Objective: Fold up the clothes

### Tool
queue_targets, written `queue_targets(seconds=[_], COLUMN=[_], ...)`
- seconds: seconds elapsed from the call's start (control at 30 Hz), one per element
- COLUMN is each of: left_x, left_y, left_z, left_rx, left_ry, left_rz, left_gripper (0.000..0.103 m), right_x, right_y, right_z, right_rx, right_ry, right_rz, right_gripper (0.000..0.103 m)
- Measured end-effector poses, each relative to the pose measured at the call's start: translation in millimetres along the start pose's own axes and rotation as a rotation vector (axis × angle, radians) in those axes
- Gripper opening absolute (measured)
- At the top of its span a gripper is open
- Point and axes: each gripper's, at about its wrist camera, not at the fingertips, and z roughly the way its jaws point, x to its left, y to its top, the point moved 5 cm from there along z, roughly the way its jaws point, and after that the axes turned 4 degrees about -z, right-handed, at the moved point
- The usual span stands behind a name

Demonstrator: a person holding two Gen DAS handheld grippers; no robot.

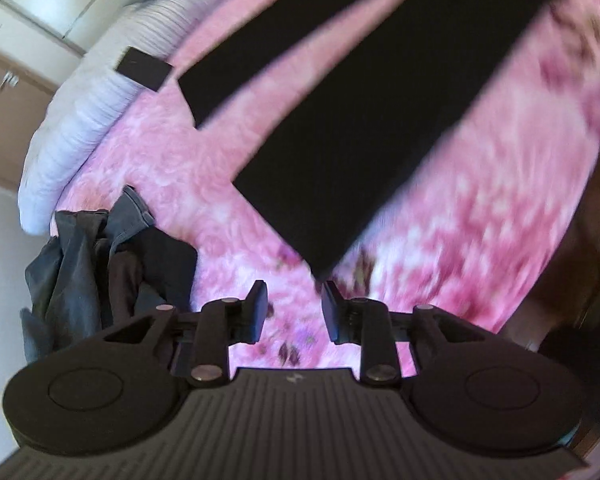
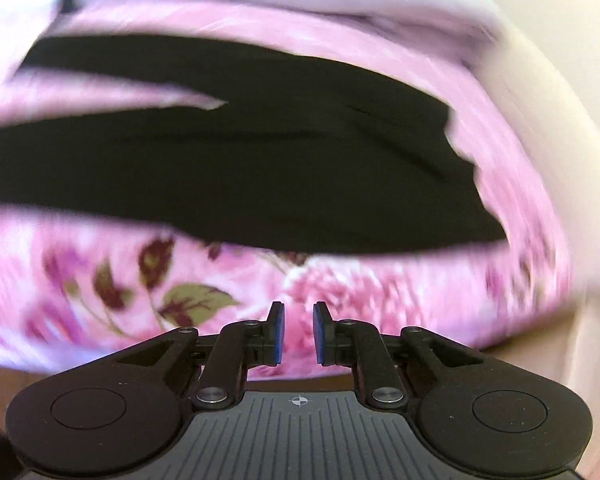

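Note:
Black trousers (image 1: 360,120) lie spread flat on a pink flowered bedspread (image 1: 480,208), their two legs running toward the upper part of the left wrist view. My left gripper (image 1: 294,300) hovers above the bed near the trousers' near corner, open, nothing between its fingers. In the right wrist view the same black trousers (image 2: 240,168) stretch across the blurred picture. My right gripper (image 2: 299,320) hangs above the bedspread (image 2: 340,288) just in front of them, its blue-padded jaws a little apart and empty.
A heap of dark grey clothes (image 1: 100,272) sits at the bed's left edge. A white striped pillow (image 1: 84,120) lies beyond it, with a small black rectangle (image 1: 144,69) on it. Cupboards (image 1: 28,40) stand behind the bed.

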Motion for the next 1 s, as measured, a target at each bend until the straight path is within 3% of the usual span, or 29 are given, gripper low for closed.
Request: queue_targets(seconds=[0.1, 0.2, 0.47, 0.53, 0.8, 0.87, 1.0], left_x=[-1, -7, -33, -43, -123, -145, -184], left_y=[23, 42, 76, 80, 105, 111, 115], left_z=[-18, -33, -71, -80, -128, -145, -170], left_rx=[-0.069, -0.122, -0.167, -0.157, -0.082, -0.071, -0.038], left_ry=[-0.008, -0.014, 0.018, 0.031, 0.126, 0.145, 0.138], left_rz=[-0.019, -0.021, -0.109, -0.148, -0.253, -0.269, -0.31], left_gripper=[0.026, 0.027, 0.027, 0.027, 0.028, 0.028, 0.03], right_x=[-12, -16, -50, -63, -142, -160, -187], right_y=[10, 17, 24, 24, 24, 22, 20], right_z=[-32, -61, -89, -90, -77, -72, -71], right_rx=[-0.04, -0.115, -0.133, -0.156, -0.182, -0.154, -0.157], right_ry=[-0.04, -0.122, -0.029, -0.042, 0.098, 0.119, 0.177], right_rz=[0.073, 0.037, 0.105, 0.072, 0.026, 0.027, -0.001], right_gripper=[0.013, 0.014, 0.013, 0.014, 0.014, 0.014, 0.014])
